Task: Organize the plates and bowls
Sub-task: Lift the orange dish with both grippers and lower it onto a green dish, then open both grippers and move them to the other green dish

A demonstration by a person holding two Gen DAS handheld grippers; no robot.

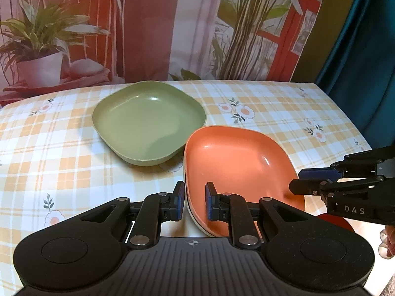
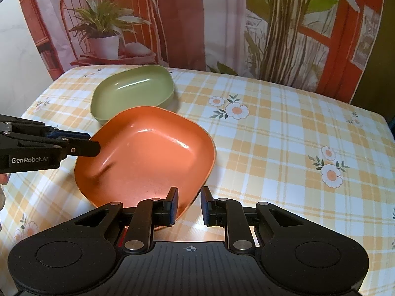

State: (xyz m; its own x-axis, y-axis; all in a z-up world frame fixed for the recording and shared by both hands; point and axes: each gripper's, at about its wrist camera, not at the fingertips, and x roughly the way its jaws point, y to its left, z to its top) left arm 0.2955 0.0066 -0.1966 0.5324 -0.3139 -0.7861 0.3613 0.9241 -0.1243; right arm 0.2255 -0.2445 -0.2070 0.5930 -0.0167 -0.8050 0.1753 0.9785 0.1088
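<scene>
1. Left gripper (image 1: 195, 201) is seen nearest in the left wrist view; jaws are set slightly apart, straddling the near rim of the orange plate (image 1: 234, 167). One blue pad sits outside the rim, the other inside over the plate's floor. Firm pad contact with the rim cannot be confirmed.
2. A pale second rim is seen just under the orange plate's near left edge in the left view; whether it is another dish cannot be told.
3. Right gripper (image 2: 188, 206) is seen nearest in the right wrist view; jaws are apart, with the orange plate's (image 2: 145, 153) near corner at the left finger and the right finger over bare tablecloth (image 2: 284, 148). Nothing is clamped.
4. In the left view the right gripper (image 1: 300, 181) is seen from the side at the orange plate's right edge. In the right view the left gripper (image 2: 95, 143) is seen at the plate's left rim.
5. The orange plate is seen tilted, near centre of the table, just in front of the green bowl (image 1: 148, 123).
6. The green bowl (image 2: 133, 93) is placed upright on the checked floral tablecloth (image 1: 61, 135), beyond the orange plate. Contact between the two cannot be told.
7. A printed backdrop (image 1: 160, 24) with a potted plant is hung behind the table's far edge.
</scene>
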